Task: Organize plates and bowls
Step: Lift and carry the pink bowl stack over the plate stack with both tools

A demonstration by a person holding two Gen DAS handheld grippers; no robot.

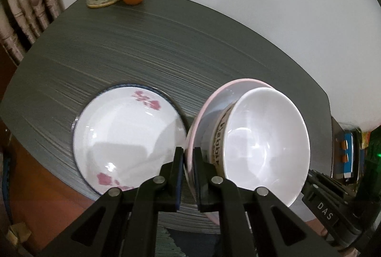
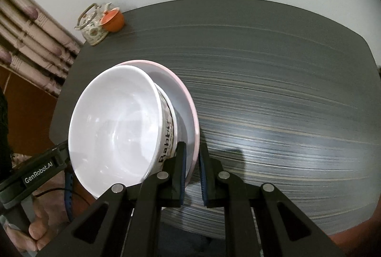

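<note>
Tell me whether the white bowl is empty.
Empty: the white bowl shows only a bare glossy inside as it sits on the pink plate.

White bowl (image 1: 266, 149) lettered on its side, nested in pink-rimmed plate (image 1: 207, 114), both tilted, flowered blue-rimmed plate (image 1: 123, 138) flat near table's front edge.

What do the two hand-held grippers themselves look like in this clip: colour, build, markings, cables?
Both are black plastic, with linkage arms joined by silver round pins and blue pads lining the fingers. The left hand-held gripper carries white "GenRobot.AI" lettering on its side, seen from the right wrist, with a dark cable below it. The right hand-held gripper shows a "DAS" label in the left wrist view.
</note>
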